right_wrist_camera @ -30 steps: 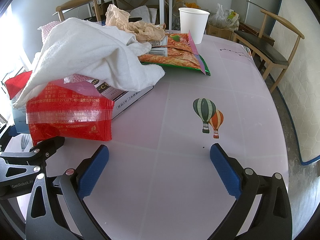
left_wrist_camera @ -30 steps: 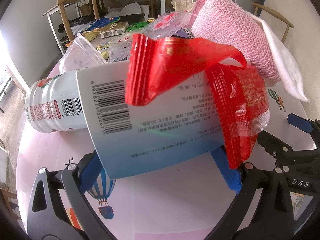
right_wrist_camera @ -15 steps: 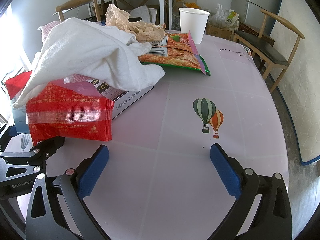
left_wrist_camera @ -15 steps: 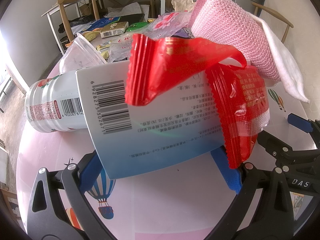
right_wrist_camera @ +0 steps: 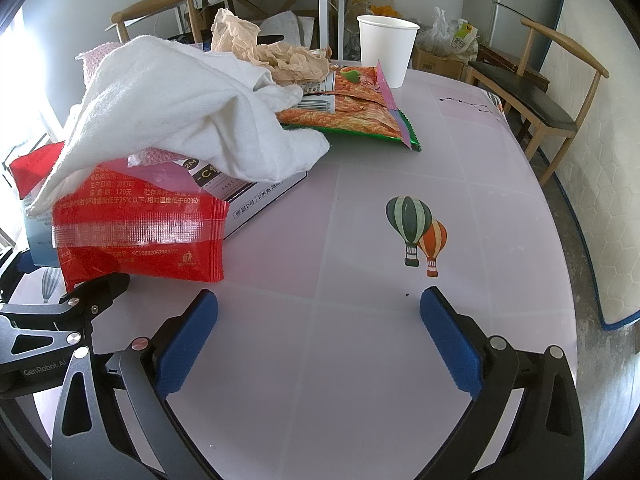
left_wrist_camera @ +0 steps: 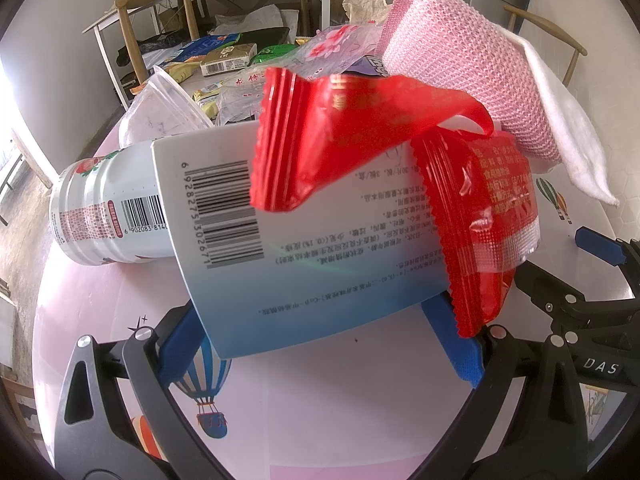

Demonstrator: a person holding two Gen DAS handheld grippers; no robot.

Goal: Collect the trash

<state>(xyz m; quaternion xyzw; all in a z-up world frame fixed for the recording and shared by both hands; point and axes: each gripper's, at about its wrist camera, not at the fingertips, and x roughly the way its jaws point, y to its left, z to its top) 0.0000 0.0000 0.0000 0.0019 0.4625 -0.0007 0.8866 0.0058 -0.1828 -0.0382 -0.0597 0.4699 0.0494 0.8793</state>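
Grippers come first. The left gripper point(left_wrist_camera: 320, 332) has its blue pads spread wide, one at each lower corner of a white and blue box point(left_wrist_camera: 304, 248) that lies flat on the pink table point(left_wrist_camera: 340, 408); whether the pads touch the box I cannot tell. A red wrapper point(left_wrist_camera: 360, 140) is draped over the top of the box and hangs down its right edge, just above the right pad. To the left of the box a white can point(left_wrist_camera: 108, 216) lies on its side, with a clear plastic cup point(left_wrist_camera: 160, 116) behind it. To the far right a pink knitted cloth point(left_wrist_camera: 460, 76) sits over the pile, with a white cloth point(left_wrist_camera: 572, 128) under it.

The right gripper point(right_wrist_camera: 319, 340) is released, jaws wide apart over bare table with nothing between them. To its near left lies the red wrapper point(right_wrist_camera: 136, 232) against a flat carton point(right_wrist_camera: 256, 196), under the white cloth point(right_wrist_camera: 192, 120). Farther off are crumpled brown paper point(right_wrist_camera: 272, 52), an orange snack bag point(right_wrist_camera: 360, 112) and an upright white paper cup point(right_wrist_camera: 386, 50).
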